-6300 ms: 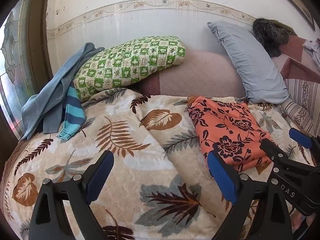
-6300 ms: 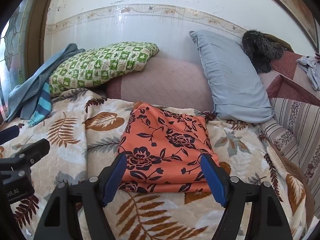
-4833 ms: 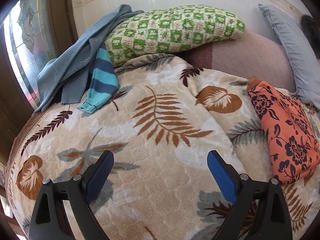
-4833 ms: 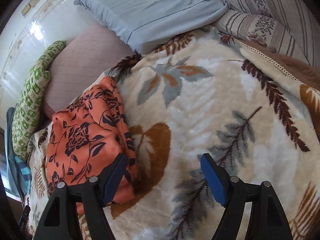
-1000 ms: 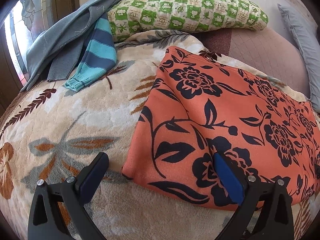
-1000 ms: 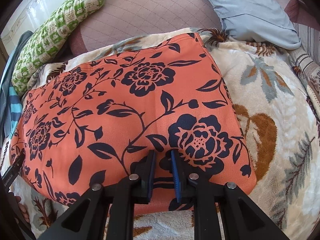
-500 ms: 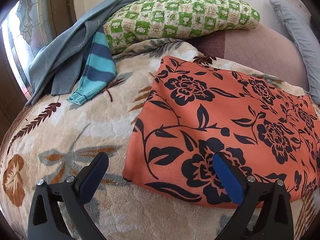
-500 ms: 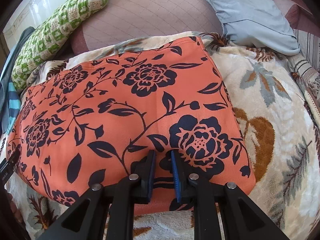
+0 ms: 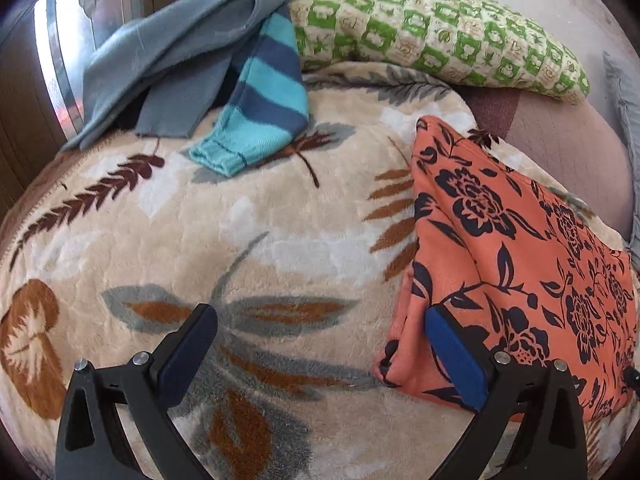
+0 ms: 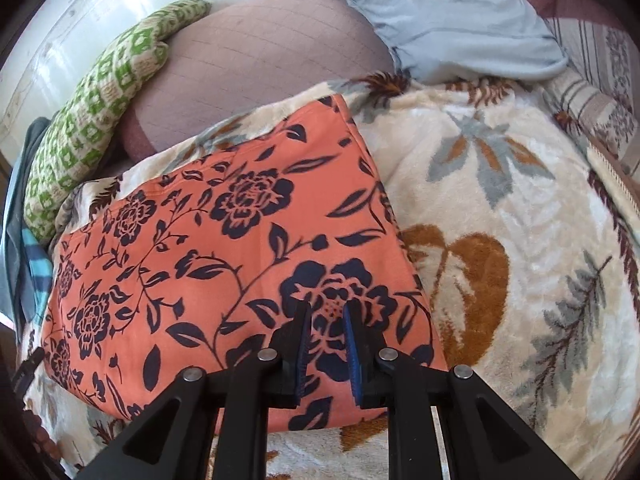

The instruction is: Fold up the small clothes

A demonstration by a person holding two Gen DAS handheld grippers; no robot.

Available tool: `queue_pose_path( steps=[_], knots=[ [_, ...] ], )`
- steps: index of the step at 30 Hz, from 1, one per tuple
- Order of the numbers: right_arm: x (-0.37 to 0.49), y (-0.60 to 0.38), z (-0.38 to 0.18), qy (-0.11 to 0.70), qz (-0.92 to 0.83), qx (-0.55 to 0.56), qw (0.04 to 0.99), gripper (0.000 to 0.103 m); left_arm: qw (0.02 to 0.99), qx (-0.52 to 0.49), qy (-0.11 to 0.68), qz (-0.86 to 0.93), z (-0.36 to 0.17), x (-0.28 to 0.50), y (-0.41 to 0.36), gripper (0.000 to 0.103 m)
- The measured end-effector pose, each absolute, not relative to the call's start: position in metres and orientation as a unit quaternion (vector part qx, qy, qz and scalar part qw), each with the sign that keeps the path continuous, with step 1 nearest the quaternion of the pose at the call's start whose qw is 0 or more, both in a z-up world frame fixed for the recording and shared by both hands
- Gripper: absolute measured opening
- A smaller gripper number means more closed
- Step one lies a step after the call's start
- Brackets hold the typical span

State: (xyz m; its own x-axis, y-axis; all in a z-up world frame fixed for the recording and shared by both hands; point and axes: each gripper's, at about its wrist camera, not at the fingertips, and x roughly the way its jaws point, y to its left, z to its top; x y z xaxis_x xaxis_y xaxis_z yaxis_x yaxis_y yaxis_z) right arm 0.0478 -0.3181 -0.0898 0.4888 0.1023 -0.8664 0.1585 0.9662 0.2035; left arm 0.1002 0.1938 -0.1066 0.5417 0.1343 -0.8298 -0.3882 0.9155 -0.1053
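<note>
An orange garment (image 9: 520, 240) with dark flowers lies folded flat on the leaf-patterned blanket (image 9: 240, 240). My left gripper (image 9: 320, 316) is open just left of the garment's near left corner. Its right finger (image 9: 456, 356) overlaps that corner and nothing is between the jaws but blanket. In the right wrist view the garment (image 10: 200, 260) fills the left half. My right gripper (image 10: 326, 320) is shut, its tips over a large flower close to the garment's near right edge. I see no cloth pinched between its pads.
A blue striped sleeve (image 9: 264, 92) and a grey-blue garment (image 9: 180, 40) lie at the bed's far left. A green checked pillow (image 9: 440, 40), a pink cushion (image 10: 260, 60) and a light blue pillow (image 10: 440, 12) line the back. Bare blanket (image 10: 500, 200) lies right of the garment.
My left gripper has swung left, off the garment and over the bare blanket. My right gripper has slid a little right over the garment and rolled, still shut. The garment has stayed put.
</note>
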Motion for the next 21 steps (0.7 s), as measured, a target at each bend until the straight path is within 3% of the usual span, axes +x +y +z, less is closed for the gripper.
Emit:
queue_pose_path(
  steps=[3,10,21],
  knots=[
    [0.049,-0.316,-0.088,0.503,-0.007,0.106,0.858,0.019,0.869,-0.129,0.452,0.154,-0.102,0.1,0.188,0.103],
    [0.047,-0.35,-0.067,0.464,0.002,0.181,0.867,0.019,0.885,-0.124,0.424,0.146,-0.079,0.095,0.188,0.103],
    [0.049,-0.375,-0.073,0.479,0.012,0.212,0.852,0.019,0.882,-0.162,0.421,0.139,-0.075,0.092,0.208,0.103]
  ],
)
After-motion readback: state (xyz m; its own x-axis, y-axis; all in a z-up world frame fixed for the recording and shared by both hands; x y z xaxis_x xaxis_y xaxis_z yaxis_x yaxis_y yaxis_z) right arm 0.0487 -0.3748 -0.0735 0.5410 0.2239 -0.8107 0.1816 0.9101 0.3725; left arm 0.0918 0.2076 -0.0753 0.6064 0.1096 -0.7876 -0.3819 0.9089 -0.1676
